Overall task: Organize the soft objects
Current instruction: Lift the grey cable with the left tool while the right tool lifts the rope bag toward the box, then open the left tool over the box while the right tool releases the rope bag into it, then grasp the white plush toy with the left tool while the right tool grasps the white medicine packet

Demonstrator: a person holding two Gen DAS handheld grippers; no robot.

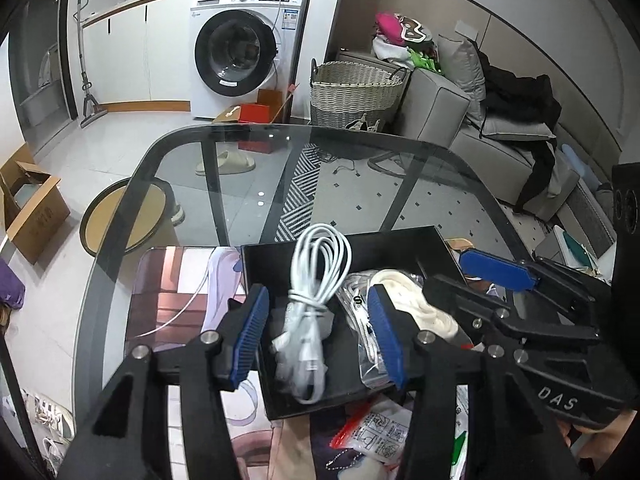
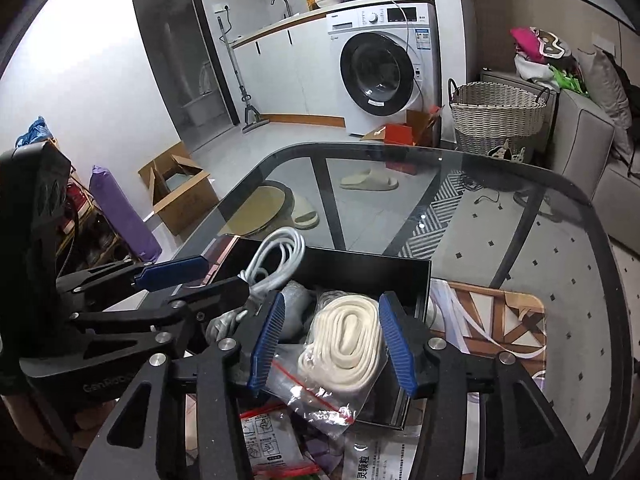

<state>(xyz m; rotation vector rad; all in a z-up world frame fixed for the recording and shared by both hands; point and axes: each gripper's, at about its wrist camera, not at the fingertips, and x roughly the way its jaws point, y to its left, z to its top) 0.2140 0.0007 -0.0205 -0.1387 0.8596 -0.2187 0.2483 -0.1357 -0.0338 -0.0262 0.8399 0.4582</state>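
- Table (image 1: pixel 120 216): glass top with dark rim, floor visible through it; a printed mat (image 1: pixel 168 288) lies on its near part.
- Box (image 1: pixel 400 240): black, open-topped, standing on the mat; it holds the soft items listed below.
- Cable (image 1: pixel 316 276): white, coiled and bound at its middle, in the box's 9 o'clock half as the left wrist view frames it; its loops rise over the far wall toward 12 o'clock, its plug end lies toward 6 o'clock.
- Rope (image 2: pixel 348 336): cream, flat-coiled, sealed in a clear bag (image 2: pixel 316 396) with a red zip line; it lies in the box's 3 o'clock half, the bag's corner hanging over the near wall.
- Grey item (image 2: pixel 296 308): soft-looking, between cable and rope; possibly a wrapped pouch, the view is too blurred to tell.
- Left gripper (image 1: pixel 318 334): jaws open wide, blue pads either side of the cable's lower part, neither pad seen touching it.
- Right gripper (image 2: pixel 334 344): jaws open wide, straddling the rope coil, pads close beside it but not pressing it in.
- Packets (image 2: pixel 264 432): printed plastic sachets with red trim, on the mat at 6 o'clock of the box.
- Washer (image 1: pixel 244 48): white front-loader, at 12 o'clock beyond the table.
- Basket (image 1: pixel 356 88): woven, at 1 o'clock on the floor beside a grey sofa (image 1: pixel 480 136).
- Carton (image 1: pixel 32 208): open cardboard, at 9 o'clock on the floor.
- Slipper (image 1: pixel 226 162): pale, seen through the glass.
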